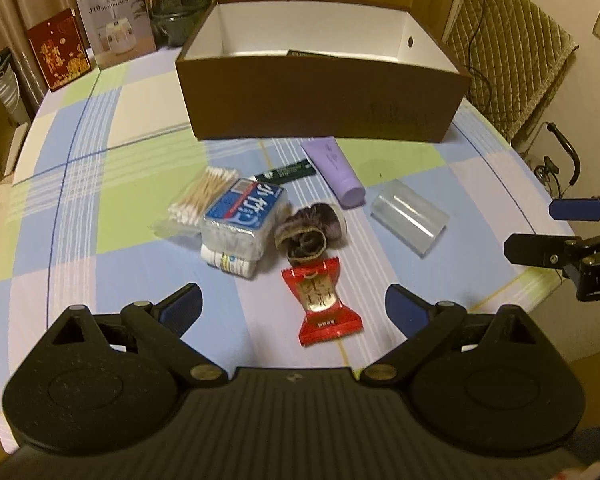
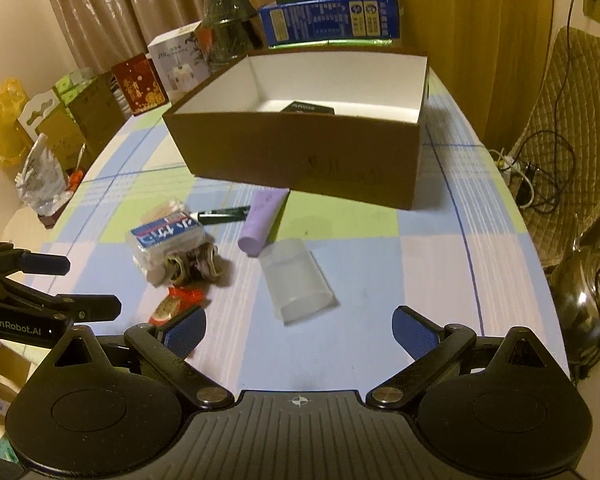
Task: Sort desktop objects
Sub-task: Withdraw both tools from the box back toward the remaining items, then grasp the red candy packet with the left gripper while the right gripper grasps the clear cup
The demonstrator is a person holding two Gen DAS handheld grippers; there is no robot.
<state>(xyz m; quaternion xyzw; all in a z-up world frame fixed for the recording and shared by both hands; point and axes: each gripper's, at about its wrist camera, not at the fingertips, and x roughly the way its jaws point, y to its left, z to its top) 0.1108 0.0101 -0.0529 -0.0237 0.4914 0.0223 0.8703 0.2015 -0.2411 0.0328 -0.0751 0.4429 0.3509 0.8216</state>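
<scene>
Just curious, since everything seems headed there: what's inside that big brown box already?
Inside the brown box one dark flat packet lies on the white floor near the front wall. The front wall hides the nearest strip of floor, so anything lying there cannot be seen.

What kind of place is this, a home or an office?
Probably a home: a table with a checked tablecloth, curtains behind it, a quilted chair, and stacked product boxes.

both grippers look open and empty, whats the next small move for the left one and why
Probably ease the left gripper forward and down over the red candy packet. Its jaws stand wide open and empty, the packet lies flat on the tablecloth directly between them, nearest of all the loose items, and the brown box behind is open to receive it.
</scene>
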